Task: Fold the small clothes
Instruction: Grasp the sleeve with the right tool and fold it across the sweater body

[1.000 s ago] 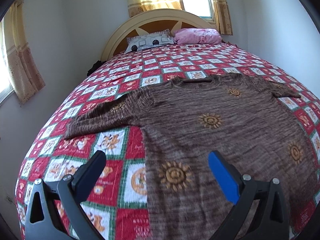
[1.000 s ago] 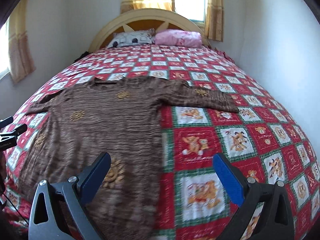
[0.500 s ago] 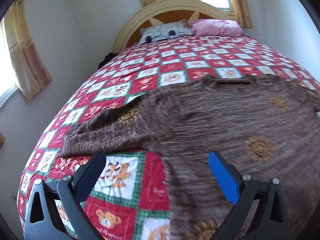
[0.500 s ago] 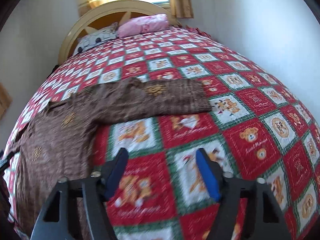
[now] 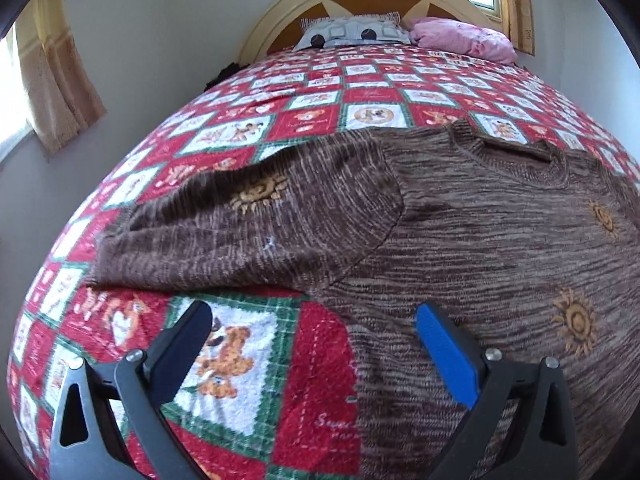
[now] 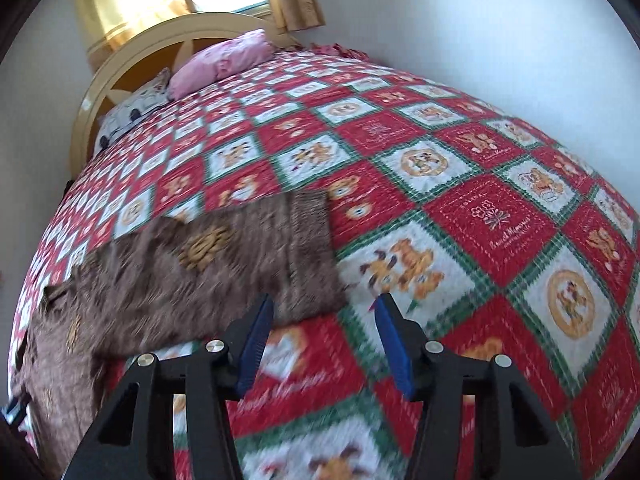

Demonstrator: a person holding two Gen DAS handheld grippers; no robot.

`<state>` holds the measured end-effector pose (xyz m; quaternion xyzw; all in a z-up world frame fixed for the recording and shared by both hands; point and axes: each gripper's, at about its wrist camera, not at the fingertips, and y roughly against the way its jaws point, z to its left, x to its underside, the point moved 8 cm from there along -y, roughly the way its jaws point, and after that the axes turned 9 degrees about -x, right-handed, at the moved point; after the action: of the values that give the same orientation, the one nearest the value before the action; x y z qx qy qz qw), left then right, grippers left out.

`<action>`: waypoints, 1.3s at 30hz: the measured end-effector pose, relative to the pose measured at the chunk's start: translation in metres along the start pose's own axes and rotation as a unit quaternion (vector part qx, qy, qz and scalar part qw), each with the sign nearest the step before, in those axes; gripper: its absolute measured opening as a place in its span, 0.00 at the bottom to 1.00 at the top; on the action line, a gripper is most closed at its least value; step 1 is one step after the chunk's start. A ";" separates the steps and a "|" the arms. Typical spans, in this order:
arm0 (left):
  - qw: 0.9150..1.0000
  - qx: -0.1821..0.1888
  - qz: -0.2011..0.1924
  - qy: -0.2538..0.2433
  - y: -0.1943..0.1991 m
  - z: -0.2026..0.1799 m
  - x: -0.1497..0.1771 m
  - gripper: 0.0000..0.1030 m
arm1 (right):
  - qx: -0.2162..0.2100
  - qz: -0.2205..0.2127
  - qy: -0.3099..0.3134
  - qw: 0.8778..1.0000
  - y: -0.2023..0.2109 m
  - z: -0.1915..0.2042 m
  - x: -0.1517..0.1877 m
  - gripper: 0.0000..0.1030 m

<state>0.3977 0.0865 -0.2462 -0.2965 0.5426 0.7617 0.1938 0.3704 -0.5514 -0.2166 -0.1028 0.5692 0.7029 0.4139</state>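
Brown knit sweater point(image 5: 460, 240) lies flat on the quilted bed point(image 5: 320, 92). Since a second ago both tongs have neared its sleeves: left tongs point(image 5: 312, 320), wide and empty, below one; right tongs point(image 6: 324, 312), just narrowing, empty, at the other's cuff point(image 6: 312, 248).

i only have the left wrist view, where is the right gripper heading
Observer: The right gripper hangs just short of the cuff of the sweater's other sleeve, jaws part open and just been closing, nothing between them.
Operator: is that sleeve flat
Observer: Yes, it lies spread out on the quilt.
Operator: anything past that cuff
Observer: Only bare quilt running to the white wall.
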 end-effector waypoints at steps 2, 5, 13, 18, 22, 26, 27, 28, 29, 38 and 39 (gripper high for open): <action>1.000 0.005 0.004 0.005 -0.004 -0.002 -0.001 1.00 | -0.006 0.006 -0.014 1.000 -0.008 -0.005 -0.002 0.53; 1.000 0.014 0.019 0.011 -0.014 -0.005 0.002 1.00 | -0.010 0.007 -0.035 0.999 -0.016 -0.011 -0.006 0.48; 0.999 0.031 0.026 0.031 -0.018 -0.002 0.005 1.00 | -0.021 0.019 -0.024 0.999 -0.027 0.006 -0.007 0.31; 0.999 0.035 0.023 0.034 -0.017 -0.002 0.003 1.00 | -0.013 0.026 0.005 1.000 -0.031 0.022 -0.007 0.11; 0.997 0.036 0.002 0.063 -0.007 0.012 0.002 1.00 | -0.002 0.008 0.053 0.999 -0.022 0.050 -0.013 0.10; 0.995 0.037 -0.017 0.092 0.001 0.024 -0.001 1.00 | -0.004 -0.009 0.112 0.994 -0.011 0.090 -0.019 0.10; 0.994 0.037 -0.023 0.097 0.004 0.027 -0.001 1.00 | -0.007 -0.012 0.127 0.992 -0.009 0.102 -0.020 0.10; 0.994 0.036 -0.026 0.099 0.005 0.028 -0.002 1.00 | -0.011 -0.014 0.139 0.990 -0.008 0.114 -0.019 0.10; 0.994 0.034 -0.029 0.101 0.008 0.030 -0.003 1.00 | -0.017 -0.016 0.155 0.988 -0.007 0.129 -0.018 0.10; 0.995 0.062 -0.036 0.075 0.030 0.024 -0.010 1.00 | -0.069 0.008 0.262 0.963 -0.024 0.234 0.028 0.10; 0.994 0.066 -0.038 0.074 0.034 0.022 -0.011 1.00 | -0.090 0.022 0.268 0.959 -0.029 0.245 0.039 0.10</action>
<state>0.3795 0.0964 -0.2093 -0.3590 0.5930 0.6921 0.2009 0.4459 -0.3158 -0.1803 -0.3119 0.5956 0.7069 0.2197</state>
